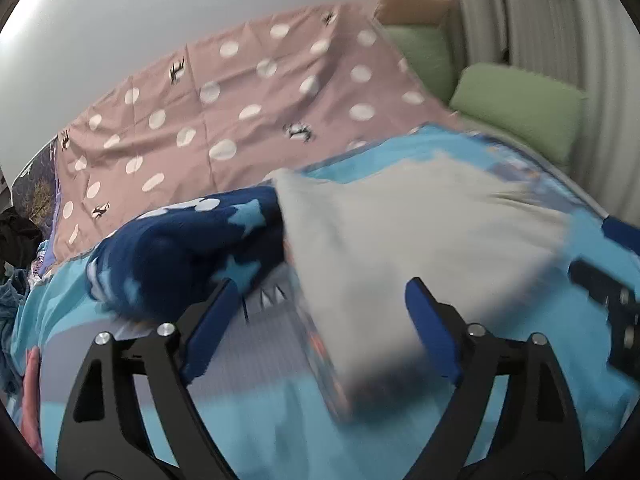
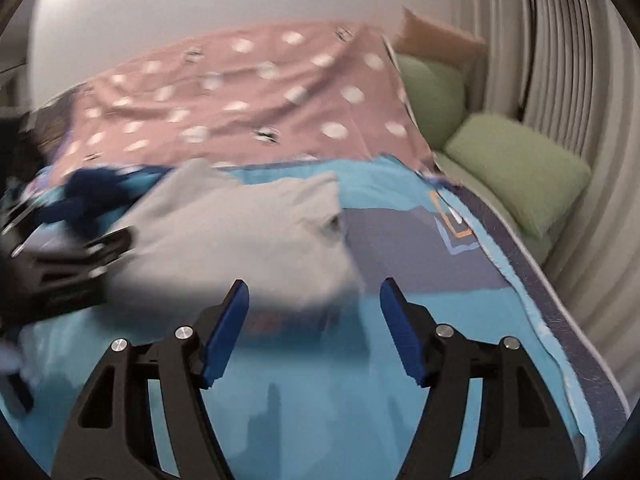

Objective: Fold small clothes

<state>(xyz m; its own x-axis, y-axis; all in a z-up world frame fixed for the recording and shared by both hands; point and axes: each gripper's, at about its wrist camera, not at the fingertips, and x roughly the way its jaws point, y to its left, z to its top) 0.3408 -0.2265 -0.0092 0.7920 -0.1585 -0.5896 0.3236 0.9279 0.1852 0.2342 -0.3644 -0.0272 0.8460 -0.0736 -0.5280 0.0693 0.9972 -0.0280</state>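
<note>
- Nearest the left wrist camera, the left gripper (image 1: 320, 320) has its blue pads spread wide, holding nothing; the near end of the grey garment (image 1: 408, 248) lies between them, too blurred to tell whether it touches them.
- Navy star-print garment (image 1: 188, 252) lies bunched just left of the grey one, touching its left edge.
- Grey garment rests on the light-blue bedspread (image 1: 280, 420), its long axis running from the left gripper diagonally away toward the upper right, where it widens.
- Right gripper (image 2: 314, 328) is likewise spread apart and empty, with the grey garment's (image 2: 248, 240) near edge just beyond its pads.
- Pink polka-dot sheet (image 2: 260, 108) covers the far bed.
- Green cushions (image 2: 520, 168) line the right side by the curtain.
</note>
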